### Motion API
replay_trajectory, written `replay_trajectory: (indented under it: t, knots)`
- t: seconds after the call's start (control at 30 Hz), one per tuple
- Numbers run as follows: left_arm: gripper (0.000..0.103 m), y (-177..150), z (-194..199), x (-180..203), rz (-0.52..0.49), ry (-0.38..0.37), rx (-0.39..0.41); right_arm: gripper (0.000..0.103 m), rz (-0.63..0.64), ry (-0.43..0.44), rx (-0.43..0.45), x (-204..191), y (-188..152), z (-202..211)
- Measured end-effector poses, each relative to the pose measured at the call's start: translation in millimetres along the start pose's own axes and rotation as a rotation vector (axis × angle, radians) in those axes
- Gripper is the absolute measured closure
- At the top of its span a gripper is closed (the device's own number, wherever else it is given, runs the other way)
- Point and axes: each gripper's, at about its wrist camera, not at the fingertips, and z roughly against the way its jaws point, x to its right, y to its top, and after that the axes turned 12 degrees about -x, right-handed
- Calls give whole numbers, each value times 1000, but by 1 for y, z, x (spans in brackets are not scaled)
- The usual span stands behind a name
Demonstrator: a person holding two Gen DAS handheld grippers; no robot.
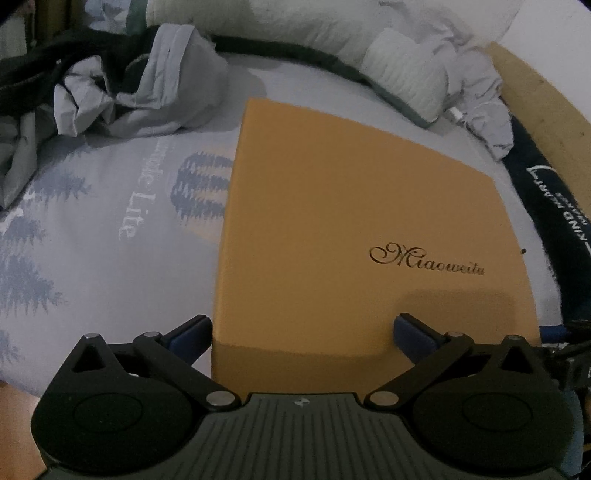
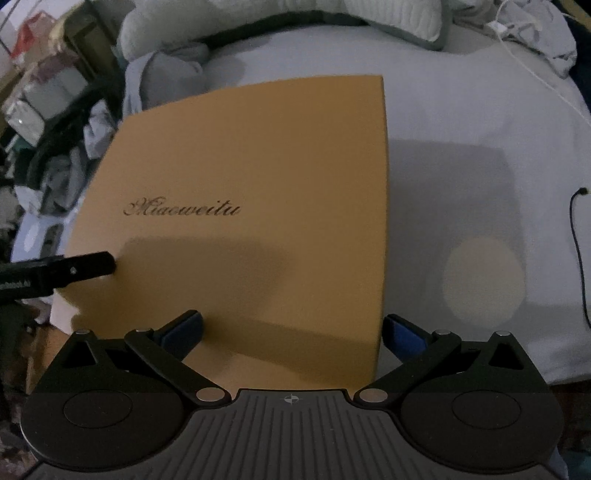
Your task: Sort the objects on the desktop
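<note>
Left wrist view: box (image 1: pixel 354 236) flat on the sheet (image 1: pixel 110 266), lid up, near edge between the fingers of the left gripper (image 1: pixel 302 332). Jaws spread wide, straddling the near left corner, one pad outside the left wall, the other over the lid; nothing pinched. Likely risk: closing here would clamp only a corner, so the box could twist or slide on soft bedding. Open sheet to the left; crumpled cloth (image 1: pixel 140 92) far left and pillow (image 1: pixel 295 33) along the far edge leave little room beyond. Dark strap (image 1: pixel 554 206) close on the right.

Right wrist view: same box (image 2: pixel 258 184), right gripper (image 2: pixel 291 332) at its near right corner, jaws spread, one pad over the lid, the other just outside the right wall. Left gripper's finger (image 2: pixel 88 264) reaching in at the box's left edge. Uneven lift between the two could tip the lid or skew the box. Bare sheet (image 2: pixel 480 184) to the right gives the clearest room; black cable (image 2: pixel 576 240) at far right could snag. Clutter (image 2: pixel 48 110) crowds the left.
</note>
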Motion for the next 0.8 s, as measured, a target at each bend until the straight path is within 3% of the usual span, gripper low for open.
replay_trajectory:
  t: [0.5,0.8]
  knots:
    - [0,3,-13,3,9,33,15,0,-28,12,17,1,5,-29]
    - [0,0,-16,-3,72,11,88,0,-22,34,94,4,-7,-33]
